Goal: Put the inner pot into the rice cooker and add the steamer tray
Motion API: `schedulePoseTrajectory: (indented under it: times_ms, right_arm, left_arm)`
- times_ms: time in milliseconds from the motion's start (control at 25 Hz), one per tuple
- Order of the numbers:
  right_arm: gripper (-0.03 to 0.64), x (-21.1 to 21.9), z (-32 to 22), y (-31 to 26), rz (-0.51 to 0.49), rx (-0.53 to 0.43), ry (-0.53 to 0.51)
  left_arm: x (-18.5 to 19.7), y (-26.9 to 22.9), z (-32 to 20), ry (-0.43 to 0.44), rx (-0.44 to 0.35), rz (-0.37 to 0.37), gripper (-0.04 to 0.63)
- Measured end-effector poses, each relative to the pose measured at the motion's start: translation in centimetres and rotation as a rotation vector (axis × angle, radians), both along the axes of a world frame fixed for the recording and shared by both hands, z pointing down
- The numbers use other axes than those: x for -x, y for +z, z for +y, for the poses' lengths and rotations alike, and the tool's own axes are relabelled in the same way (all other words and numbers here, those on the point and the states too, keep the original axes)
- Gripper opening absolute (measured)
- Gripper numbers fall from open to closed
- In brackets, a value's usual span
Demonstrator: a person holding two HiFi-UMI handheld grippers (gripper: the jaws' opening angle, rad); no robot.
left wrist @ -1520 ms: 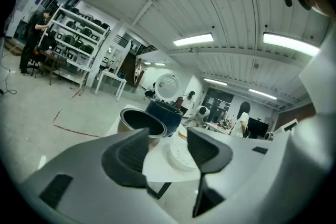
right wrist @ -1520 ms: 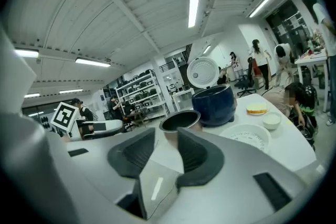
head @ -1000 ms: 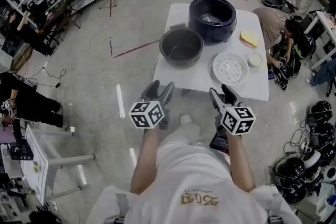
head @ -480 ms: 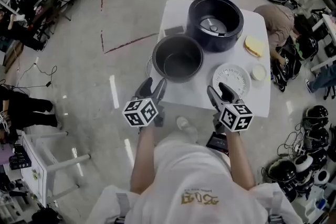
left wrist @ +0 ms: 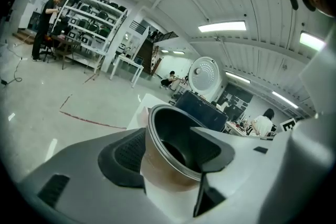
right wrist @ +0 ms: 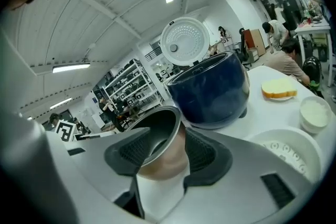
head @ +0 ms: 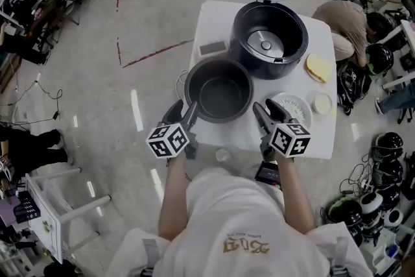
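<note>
Floor: I see pale, glossy concrete crossed by a red tape line.
Furniture: white table; shelving racks at the far wall.
Light: tube lamps on a ribbed white ceiling.

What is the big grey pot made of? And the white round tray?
The inner pot looks like metal: dull grey, thin rolled rim, darker coated inside, probably nonstick. The steamer tray looks like white plastic: matte, with moulded patterning, but that's uncertain.

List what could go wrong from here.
1. The left tongs and right tongs are closing with the rim of the inner pot between their jaws, both on its near side; lifted so, it may tip or slip.
2. The right tongs hang close to the steamer tray and could nudge it.
</note>
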State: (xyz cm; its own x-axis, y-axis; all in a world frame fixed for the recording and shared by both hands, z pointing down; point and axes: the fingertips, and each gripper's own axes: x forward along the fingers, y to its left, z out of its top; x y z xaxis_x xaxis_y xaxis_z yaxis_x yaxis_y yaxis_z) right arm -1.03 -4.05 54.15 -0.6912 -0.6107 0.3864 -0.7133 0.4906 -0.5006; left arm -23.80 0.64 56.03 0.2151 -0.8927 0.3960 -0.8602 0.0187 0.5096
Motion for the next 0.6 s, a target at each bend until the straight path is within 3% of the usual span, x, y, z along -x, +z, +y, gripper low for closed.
schedulePoseTrajectory:
  times_ms: [200,360,600]
  right_arm:
    - [0.195,0.9,-2.1,0.1,-0.02,0.024,0.001]
    - [0.186,1.5,-3.8,0.2,-0.112,0.085,0.021]
    - [0.178,2.7,-6.2,2.1,-0.089,0.114,-0.019]
  left_arm:
    - [-0.1,1.4,-1.4,0.009,0.029,0.033,0.253]
    - [-0.4,1.8,-2.0,0.035,0.035,0.072,0.218]
    - [0.4,2.8,-2.3,-0.018,0.047,0.095,0.172]
